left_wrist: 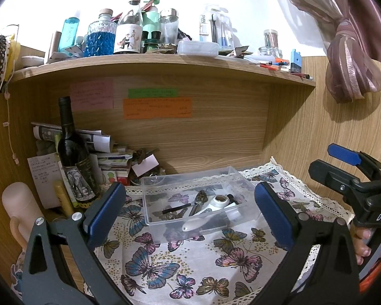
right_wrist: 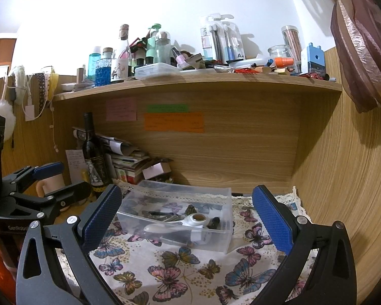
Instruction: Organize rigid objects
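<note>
Both the left gripper [left_wrist: 190, 208] and right gripper [right_wrist: 188, 216] are held released above the clear rectangular plastic box [left_wrist: 190, 198] containing a white spoon [left_wrist: 203, 216].

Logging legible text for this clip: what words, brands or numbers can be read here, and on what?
"DAS" on the right gripper body.
"GenRobo", cut off, on the left gripper body.
"harks", partly hidden, on the toothbrush pack.
"A+" on the second toothbrush pack.
Sticky notes, paper sheet and wine bottle label: too small or blurred.
</note>
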Demonstrator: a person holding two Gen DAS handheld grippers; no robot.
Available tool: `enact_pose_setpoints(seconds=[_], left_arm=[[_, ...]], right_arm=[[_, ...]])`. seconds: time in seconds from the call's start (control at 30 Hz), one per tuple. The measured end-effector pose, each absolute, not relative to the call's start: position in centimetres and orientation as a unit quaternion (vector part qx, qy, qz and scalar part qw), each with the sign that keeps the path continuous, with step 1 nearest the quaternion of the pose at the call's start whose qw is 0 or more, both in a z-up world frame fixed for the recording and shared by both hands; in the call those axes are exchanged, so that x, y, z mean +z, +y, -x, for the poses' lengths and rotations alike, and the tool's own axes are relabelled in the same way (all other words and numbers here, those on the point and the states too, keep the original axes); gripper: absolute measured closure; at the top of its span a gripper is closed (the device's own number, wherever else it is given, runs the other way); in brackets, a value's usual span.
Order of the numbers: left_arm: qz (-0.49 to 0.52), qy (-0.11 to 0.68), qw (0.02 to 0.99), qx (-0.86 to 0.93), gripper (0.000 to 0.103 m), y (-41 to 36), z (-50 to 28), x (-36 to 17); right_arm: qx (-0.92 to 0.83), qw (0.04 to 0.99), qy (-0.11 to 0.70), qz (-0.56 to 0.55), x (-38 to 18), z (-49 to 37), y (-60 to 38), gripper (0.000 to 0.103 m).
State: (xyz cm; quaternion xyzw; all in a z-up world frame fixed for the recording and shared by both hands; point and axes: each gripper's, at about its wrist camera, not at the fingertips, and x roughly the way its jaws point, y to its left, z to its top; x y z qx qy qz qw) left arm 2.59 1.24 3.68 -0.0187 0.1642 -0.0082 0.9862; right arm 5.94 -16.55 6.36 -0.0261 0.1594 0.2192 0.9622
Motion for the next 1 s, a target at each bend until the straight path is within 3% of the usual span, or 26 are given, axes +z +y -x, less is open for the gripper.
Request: enact_pose_setpoints(seconds=[1.0], left_arm=[[0.02, 0.166, 0.986, -0.026, 0.0, 1.5, -3.11, 3.21]], right_arm=[[0.217, 0.96, 0.172, 0.028, 5.85, -6.64, -15.72, 0.0]])
